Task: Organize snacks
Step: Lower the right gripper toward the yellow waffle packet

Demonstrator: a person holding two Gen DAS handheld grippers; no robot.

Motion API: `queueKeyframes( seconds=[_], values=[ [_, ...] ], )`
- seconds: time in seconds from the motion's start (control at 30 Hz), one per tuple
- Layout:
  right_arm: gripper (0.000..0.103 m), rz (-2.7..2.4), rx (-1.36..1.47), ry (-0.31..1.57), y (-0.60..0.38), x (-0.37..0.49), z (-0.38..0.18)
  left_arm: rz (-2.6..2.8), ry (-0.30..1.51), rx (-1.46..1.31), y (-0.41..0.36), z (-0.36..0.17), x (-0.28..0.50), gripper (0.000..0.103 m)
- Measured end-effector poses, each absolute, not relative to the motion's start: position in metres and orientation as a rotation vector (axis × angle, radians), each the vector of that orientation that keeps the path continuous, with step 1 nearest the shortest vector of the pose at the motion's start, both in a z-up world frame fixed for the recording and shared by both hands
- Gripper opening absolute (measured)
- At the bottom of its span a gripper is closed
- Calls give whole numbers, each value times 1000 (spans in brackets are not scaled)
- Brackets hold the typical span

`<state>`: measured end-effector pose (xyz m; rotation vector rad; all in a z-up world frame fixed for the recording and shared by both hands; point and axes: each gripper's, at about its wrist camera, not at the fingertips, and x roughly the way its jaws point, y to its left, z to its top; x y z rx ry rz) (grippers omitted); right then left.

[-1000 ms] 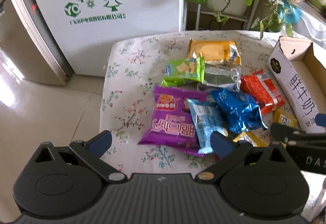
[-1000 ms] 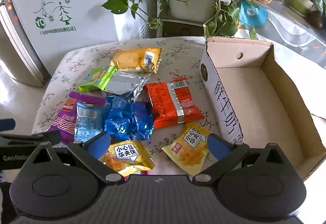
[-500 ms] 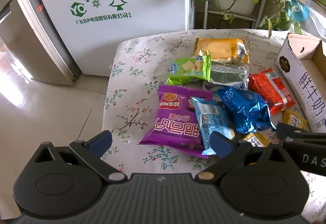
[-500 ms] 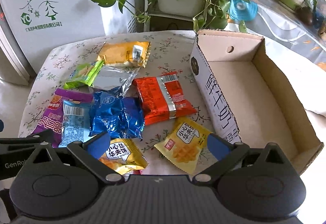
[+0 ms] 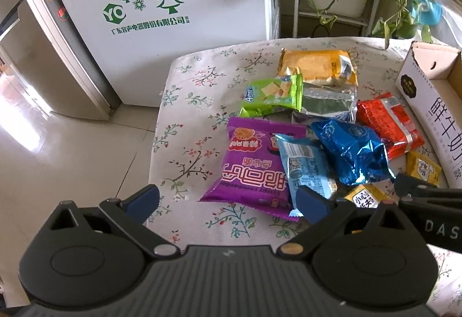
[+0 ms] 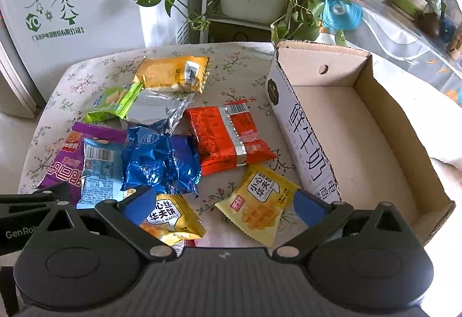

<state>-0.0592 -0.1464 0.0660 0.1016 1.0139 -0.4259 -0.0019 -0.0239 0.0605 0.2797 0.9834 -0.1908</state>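
Floral-clothed worktop [image 6: 245, 57]; snack packets [image 6: 161, 161] heaped, overlapping, beside the empty cardboard box [image 6: 346, 121]. Left gripper [image 5: 228, 195] and right gripper [image 6: 225, 203] hover, jaws wide, empty. Risk: slick overlapped foil slips, or two packets lift together.

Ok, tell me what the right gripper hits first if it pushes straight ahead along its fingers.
Probably the yellow waffle packet: it lies flat on the tablecloth between the open right gripper fingers. Depth is unclear; angled shallower, it could reach the red packet instead.
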Motion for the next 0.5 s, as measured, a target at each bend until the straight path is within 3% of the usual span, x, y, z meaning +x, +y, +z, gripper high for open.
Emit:
queueKeyframes(
  seconds=[0.5],
  values=[
    [103, -421, 85, 1007, -142, -59, 67, -182, 985, 279, -21, 61, -3, 99]
  ],
)
